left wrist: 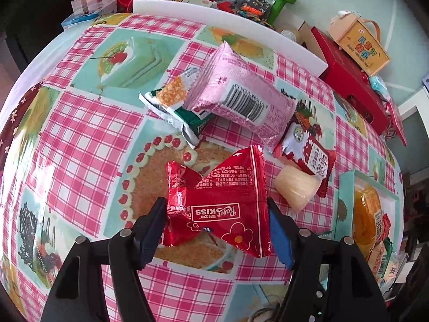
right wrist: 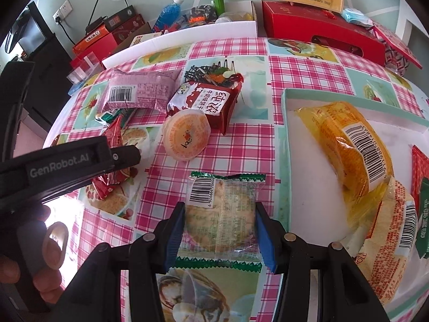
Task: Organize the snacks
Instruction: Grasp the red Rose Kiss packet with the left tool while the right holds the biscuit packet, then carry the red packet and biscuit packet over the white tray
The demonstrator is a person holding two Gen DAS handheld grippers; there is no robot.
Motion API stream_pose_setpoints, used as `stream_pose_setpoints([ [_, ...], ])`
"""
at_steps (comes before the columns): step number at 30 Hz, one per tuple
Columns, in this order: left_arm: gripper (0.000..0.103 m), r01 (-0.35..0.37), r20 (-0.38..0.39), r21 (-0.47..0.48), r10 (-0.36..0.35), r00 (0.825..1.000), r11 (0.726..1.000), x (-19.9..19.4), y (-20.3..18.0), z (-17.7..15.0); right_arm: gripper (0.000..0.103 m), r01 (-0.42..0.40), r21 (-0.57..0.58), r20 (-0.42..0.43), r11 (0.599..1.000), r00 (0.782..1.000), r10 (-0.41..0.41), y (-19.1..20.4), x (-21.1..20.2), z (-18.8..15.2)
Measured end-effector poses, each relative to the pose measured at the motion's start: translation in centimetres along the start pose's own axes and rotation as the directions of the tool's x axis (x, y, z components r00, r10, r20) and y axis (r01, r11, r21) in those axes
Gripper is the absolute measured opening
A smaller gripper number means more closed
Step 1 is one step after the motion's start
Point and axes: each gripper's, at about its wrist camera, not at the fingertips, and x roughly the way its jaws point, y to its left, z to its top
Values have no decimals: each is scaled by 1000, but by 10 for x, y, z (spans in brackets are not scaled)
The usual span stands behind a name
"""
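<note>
A red "Rater Kiss" packet (left wrist: 222, 201) lies on the checked tablecloth between the fingers of my left gripper (left wrist: 215, 212). The jaws stand at its two edges without squeezing it, so the gripper is open. In the right wrist view the same red packet (right wrist: 107, 185) shows under the left gripper's black body. My right gripper (right wrist: 219, 228) is shut on a clear cracker packet with green ends (right wrist: 222, 214), its blue pads pressing both sides just above the cloth. A teal-rimmed white box (right wrist: 295, 145) to the right holds a yellow cake packet (right wrist: 348, 145) and other snacks.
Behind the red packet lie a pink packet (left wrist: 241, 94), a green packet (left wrist: 174, 104), a red-and-white biscuit packet (left wrist: 308, 150) and a jelly cup (left wrist: 295, 187). A white foam board (left wrist: 228, 21) and a red box (left wrist: 348, 80) border the far edge. A hand (right wrist: 40, 255) shows at lower left.
</note>
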Motion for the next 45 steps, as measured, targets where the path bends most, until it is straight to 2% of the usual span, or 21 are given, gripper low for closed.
stream_pose_setpoints([
  [7, 73, 31, 12, -31, -31, 999, 999, 1, 6, 4, 52, 4, -5, -2, 1000, 1000, -4, 1, 1, -1],
  [9, 79, 32, 14, -36, -31, 999, 999, 1, 6, 5, 52, 5, -7, -2, 1000, 1000, -5, 2, 2, -1],
  [12, 80, 44, 12, -49, -43, 999, 998, 2, 8, 5, 52, 5, -7, -2, 1000, 1000, -5, 2, 2, -1],
  [16, 80, 24, 18, -42, -23, 1000, 999, 2, 8, 4, 52, 6, -7, -2, 1000, 1000, -6, 2, 2, -1],
  [17, 73, 24, 21, -39, -23, 1000, 999, 1, 8, 4, 52, 6, -8, -2, 1000, 1000, -6, 2, 2, -1],
  [19, 69, 9, 31, -30, -8, 999, 1000, -1, 6, 4, 52, 5, -7, -1, 1000, 1000, -5, 2, 2, -2],
  [21, 59, 2, 36, -21, -1, 999, 1000, -2, 5, 4, 52, 5, -7, -1, 1000, 1000, -5, 2, 2, -2],
  [33, 59, 4, 35, -14, -3, 999, 1000, -17, -1, 3, 52, -21, 23, 63, 1000, 998, 19, -3, -15, 0],
  [45, 59, 51, 132, 43, -56, 990, 998, -62, -23, 2, 52, -37, 62, 183, 997, 983, 25, -16, -62, 6],
])
